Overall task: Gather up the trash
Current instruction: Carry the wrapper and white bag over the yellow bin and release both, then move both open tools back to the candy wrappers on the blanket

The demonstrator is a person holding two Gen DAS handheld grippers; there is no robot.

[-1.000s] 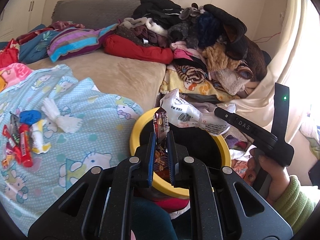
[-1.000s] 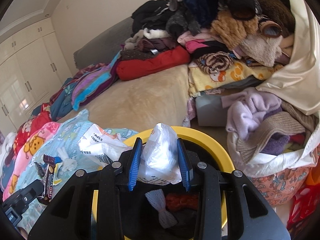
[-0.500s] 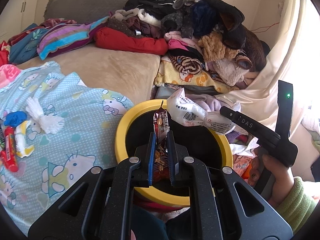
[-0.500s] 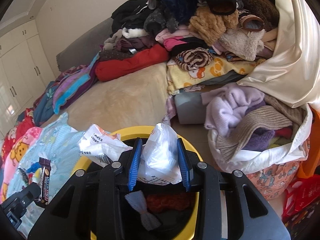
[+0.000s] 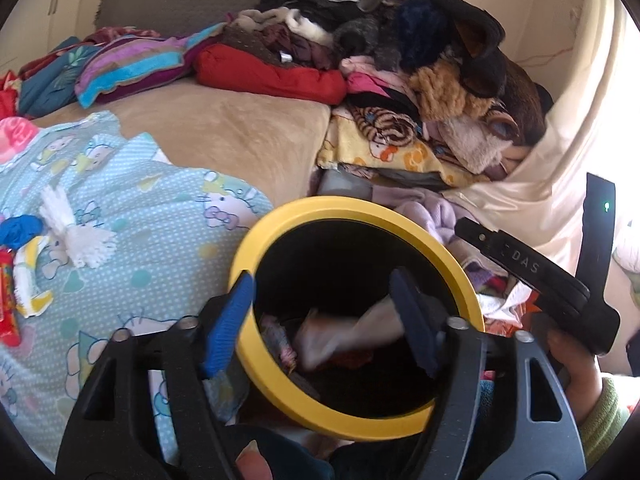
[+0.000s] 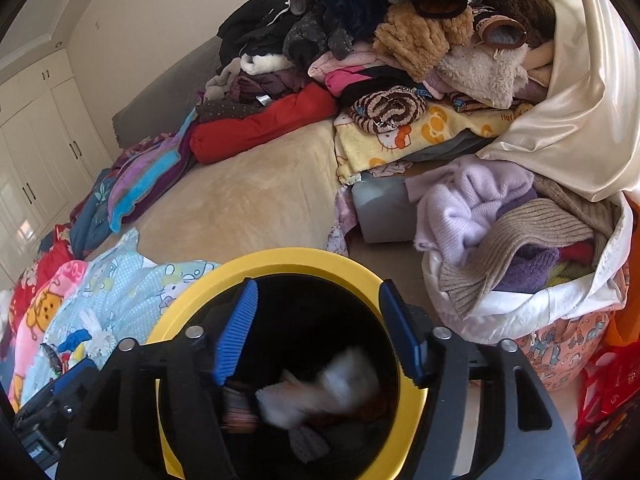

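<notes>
One round black trash bin with a thick yellow rim (image 5: 460, 276), standing just beside the bed (image 5: 240, 136), under both grippers. Two grippers, each with two blue-padded fingers. Left gripper (image 5: 320, 320) angled down over the bin mouth, jaws opening and wide apart, nothing between the pads. Right gripper (image 6: 316, 328) likewise tilted down over the same bin, jaws opening, pads clear of anything. One blurred white plastic wrapper (image 6: 340, 384) inside the bin below the right gripper's fingers, apparently in mid-fall, though too smeared to be sure. One dark printed snack wrapper (image 5: 280, 344) lower in the bin by its left wall, beside the white one. Other dim scraps at the bottom, too dark to count.

Still on the pale blue cartoon-print blanket (image 5: 160, 240), well apart from the bin: one white tasselled scrap (image 5: 76, 228), one crumpled blue piece (image 5: 20, 230), one white-and-yellow wrapper (image 5: 30, 276), one red wrapper (image 5: 6, 300) at the frame edge.

One hand (image 5: 572, 364) in a green sleeve, seen from the left wrist view, wrapped around the handle of the right gripper to the right of the bin. One tall pile of clothes (image 6: 400, 40) at the far side of the bed. One white-lined basket of knitwear (image 6: 520, 308) on the floor right of the bin.
</notes>
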